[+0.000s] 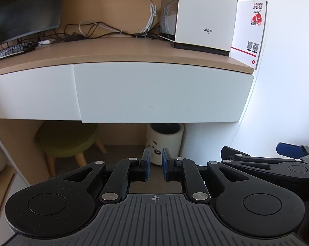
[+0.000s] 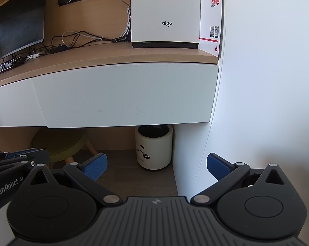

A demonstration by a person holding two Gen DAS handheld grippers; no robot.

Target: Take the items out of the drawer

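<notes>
The white drawer front (image 1: 160,92) under the wooden desktop (image 1: 121,51) is closed flush, with no handle showing; its contents are hidden. The right wrist view shows the same drawer (image 2: 125,94) straight ahead. My left gripper (image 1: 156,167) hovers below and in front of it, its blue pads drawn in to a narrow gap with nothing between them. My right gripper (image 2: 157,167) is spread wide open and holds nothing, level with the space beneath the drawer. Each gripper's body shows at the edge of the other's view.
A second white drawer front (image 1: 31,92) sits to the left. On the desk stand a white aigo box (image 1: 205,14), a red-and-white card (image 1: 249,32), cables, a keyboard (image 1: 13,50) and a monitor. Under the desk are a white bin (image 2: 153,147) and a green stool (image 1: 66,141). A white wall (image 2: 267,82) closes off the right.
</notes>
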